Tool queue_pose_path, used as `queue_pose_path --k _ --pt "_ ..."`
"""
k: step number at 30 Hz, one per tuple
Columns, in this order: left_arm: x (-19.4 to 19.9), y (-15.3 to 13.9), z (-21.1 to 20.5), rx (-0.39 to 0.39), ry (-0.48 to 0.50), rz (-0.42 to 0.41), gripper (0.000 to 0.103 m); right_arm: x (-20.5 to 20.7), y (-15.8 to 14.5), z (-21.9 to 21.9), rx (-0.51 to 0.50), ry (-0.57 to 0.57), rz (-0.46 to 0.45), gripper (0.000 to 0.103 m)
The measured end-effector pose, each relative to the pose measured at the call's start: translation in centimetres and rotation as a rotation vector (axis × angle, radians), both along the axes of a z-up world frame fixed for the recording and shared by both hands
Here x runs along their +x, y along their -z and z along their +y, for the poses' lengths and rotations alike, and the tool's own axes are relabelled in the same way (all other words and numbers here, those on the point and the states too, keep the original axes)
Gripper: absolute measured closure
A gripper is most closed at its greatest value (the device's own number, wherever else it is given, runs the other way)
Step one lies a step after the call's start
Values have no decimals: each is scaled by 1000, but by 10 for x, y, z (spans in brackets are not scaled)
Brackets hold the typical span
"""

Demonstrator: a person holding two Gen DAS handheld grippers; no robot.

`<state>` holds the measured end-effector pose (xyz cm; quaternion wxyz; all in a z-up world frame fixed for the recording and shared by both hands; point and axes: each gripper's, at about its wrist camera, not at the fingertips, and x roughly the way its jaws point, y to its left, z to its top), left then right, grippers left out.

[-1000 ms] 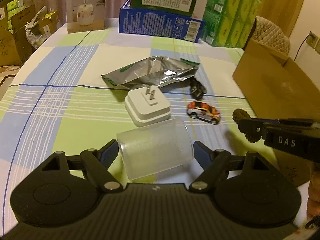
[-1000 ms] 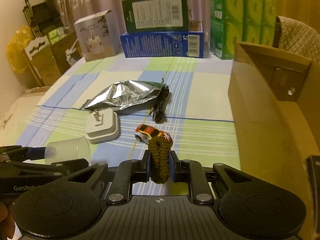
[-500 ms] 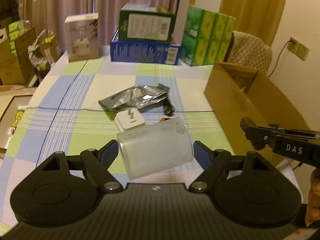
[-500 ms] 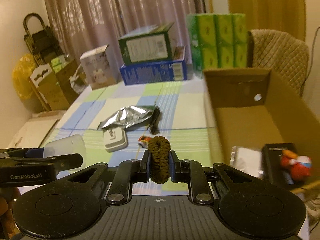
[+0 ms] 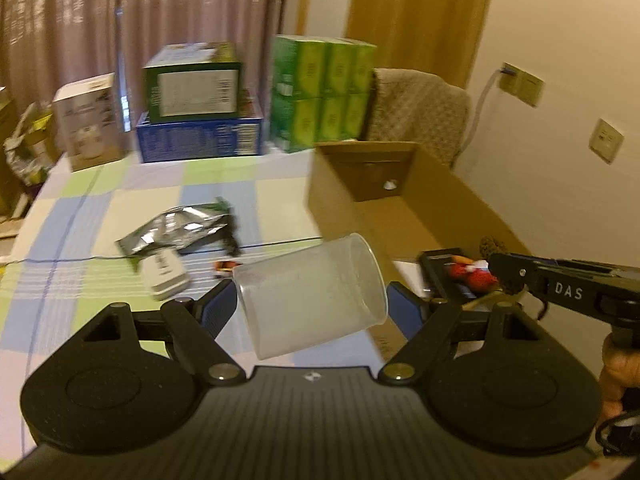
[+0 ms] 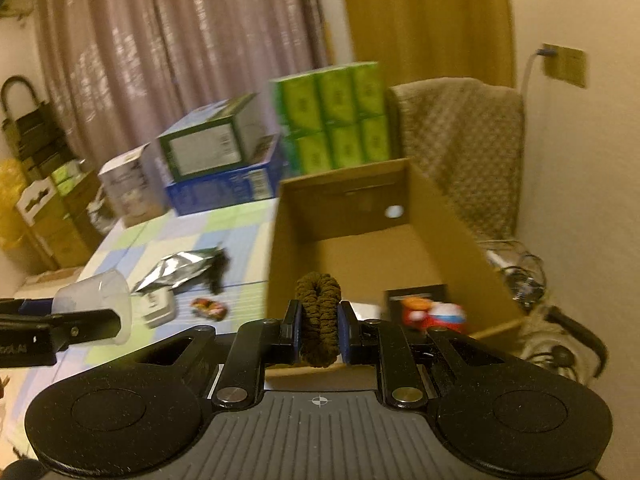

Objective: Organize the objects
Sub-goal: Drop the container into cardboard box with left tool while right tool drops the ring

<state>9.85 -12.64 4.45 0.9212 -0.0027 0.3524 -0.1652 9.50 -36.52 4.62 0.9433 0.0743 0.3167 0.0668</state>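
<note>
- Left wrist view: the left gripper [image 5: 312, 300] pinches a frosted plastic cup [image 5: 311, 294], tilted, in the air above the table's right edge, beside the cardboard box [image 5: 340, 200].
- Right gripper [image 6: 319, 330] is pressed on a brown hair tie [image 6: 318, 316], over the box's near edge.

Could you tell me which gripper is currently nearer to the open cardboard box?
Right. The right gripper, shut on the brown hair tie, is at the cardboard box near rim, over its opening. The left gripper, holding the plastic cup, is beside the box, above the tablecloth.
</note>
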Motion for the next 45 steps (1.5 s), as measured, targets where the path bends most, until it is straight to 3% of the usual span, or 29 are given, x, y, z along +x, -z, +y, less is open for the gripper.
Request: queue_pose_path --k 11,19,34,36,37,45 --pt "19 2 -84 18 133 9 25 10 -9 -58 36 74 -14 88" --pt "36 9 -118 27 189 23 25 25 -1 -77 49 85 3 88" --pt "61 24 -142 38 244 46 24 45 7 -88 42 105 20 88" --pt "66 26 -142 29 246 57 15 47 8 -90 45 111 23 88" --pt "69 26 -140 20 239 60 11 47 8 -91 46 114 23 88" --pt "77 20 -115 19 168 50 11 49 10 -91 53 113 26 88"
